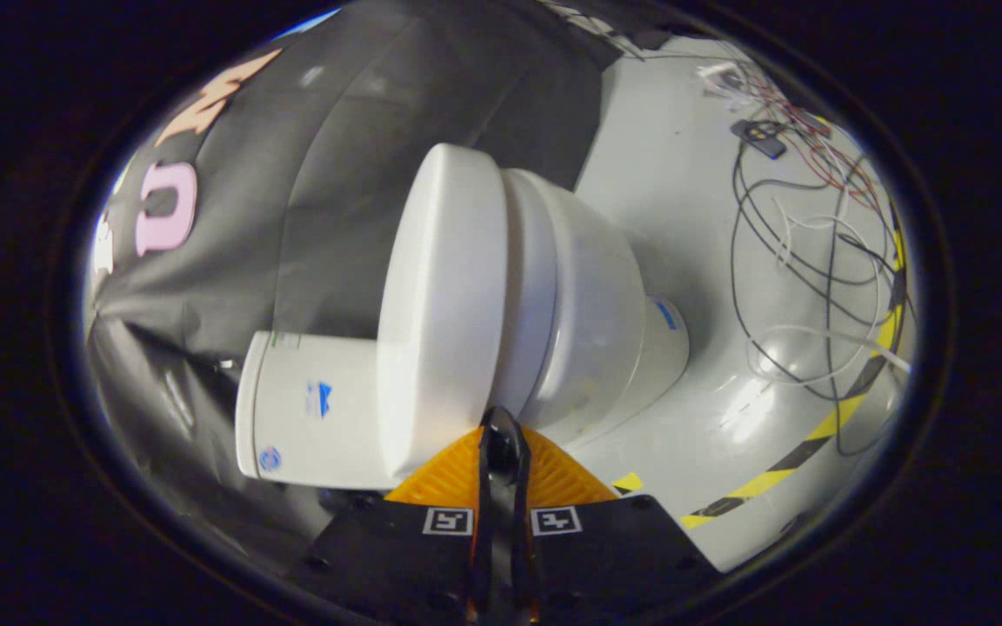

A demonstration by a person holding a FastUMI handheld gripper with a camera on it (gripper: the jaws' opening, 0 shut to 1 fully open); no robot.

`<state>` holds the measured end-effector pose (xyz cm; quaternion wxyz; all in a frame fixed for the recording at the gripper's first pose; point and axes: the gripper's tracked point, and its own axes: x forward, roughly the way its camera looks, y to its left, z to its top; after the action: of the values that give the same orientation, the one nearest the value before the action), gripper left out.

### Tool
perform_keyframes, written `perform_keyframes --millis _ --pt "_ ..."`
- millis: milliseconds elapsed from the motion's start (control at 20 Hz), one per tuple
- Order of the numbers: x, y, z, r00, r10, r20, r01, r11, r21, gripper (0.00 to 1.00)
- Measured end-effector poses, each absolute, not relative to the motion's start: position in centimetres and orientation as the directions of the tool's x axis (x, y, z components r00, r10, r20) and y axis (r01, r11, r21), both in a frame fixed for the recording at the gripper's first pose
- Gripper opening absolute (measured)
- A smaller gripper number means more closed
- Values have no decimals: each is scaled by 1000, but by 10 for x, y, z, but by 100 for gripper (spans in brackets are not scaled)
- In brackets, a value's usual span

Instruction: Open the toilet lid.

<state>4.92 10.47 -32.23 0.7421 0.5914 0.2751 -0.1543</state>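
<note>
The toilet (588, 296) sits mid-frame, rolled sideways in the view, with its long axis running from lower left to upper right. The lid (444, 304) is down, its top facing left toward the tank (310, 417). The tongs (501, 430) are clenched with nothing between them, their tips at the lid's front edge; actual contact is hard to make out. Tangled cables (814, 252) lie on the floor (675, 191) at the right.

gripper (501, 426): fingers drawn together, tips at the rim gap of the white ceramic toilet (588, 296) | ahead: closed white plastic lid (444, 296) blocks | left: white cistern (310, 409), black cloth wall behind | right: pale floor (684, 200) open nearby, tangled cables (814, 252) farther
</note>
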Motion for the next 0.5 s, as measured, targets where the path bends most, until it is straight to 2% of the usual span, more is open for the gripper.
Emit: perform_keyframes --millis 250,350,500 --pt "38 104 -310 802 101 -589 546 279 790 10" --pt "41 104 -302 810 90 -579 538 278 796 5" --pt "44 104 -286 843 56 -535 510 234 828 3"
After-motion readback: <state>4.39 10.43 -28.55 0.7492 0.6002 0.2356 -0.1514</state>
